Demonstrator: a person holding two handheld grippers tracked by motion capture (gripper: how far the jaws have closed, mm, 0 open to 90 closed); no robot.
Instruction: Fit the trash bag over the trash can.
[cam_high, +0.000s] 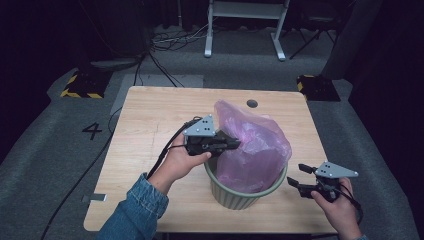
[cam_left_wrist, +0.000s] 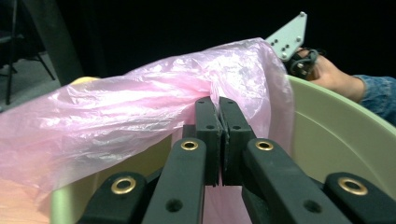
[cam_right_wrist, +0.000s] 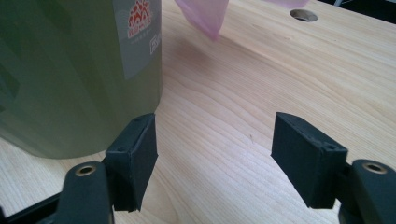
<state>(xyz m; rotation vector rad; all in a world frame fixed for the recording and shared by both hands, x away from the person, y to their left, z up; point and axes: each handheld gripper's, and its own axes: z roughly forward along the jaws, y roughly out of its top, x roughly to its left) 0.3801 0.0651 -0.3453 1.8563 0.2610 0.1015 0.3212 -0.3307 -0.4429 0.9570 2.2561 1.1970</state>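
A pale green bin (cam_high: 245, 196) stands near the front of the wooden table (cam_high: 150, 125), with a pink plastic bag (cam_high: 252, 145) bulging out of it. My left gripper (cam_high: 234, 143) is at the bin's left rim, shut on a fold of the pink bag (cam_left_wrist: 140, 107), just over the green bin wall (cam_left_wrist: 336, 140). My right gripper (cam_high: 298, 179) is open beside the bin's right side, low over the table. In the right gripper view its jaws stand wide with bare wood between them (cam_right_wrist: 215, 144), the bin wall (cam_right_wrist: 70, 79) just to their left.
A round cable hole (cam_high: 252, 103) sits at the table's far edge. Cables trail from both grippers off the table. On the floor behind are a white desk frame (cam_high: 246, 25) and yellow-black striped blocks (cam_high: 80, 85). A label (cam_right_wrist: 137, 32) is on the bin's side.
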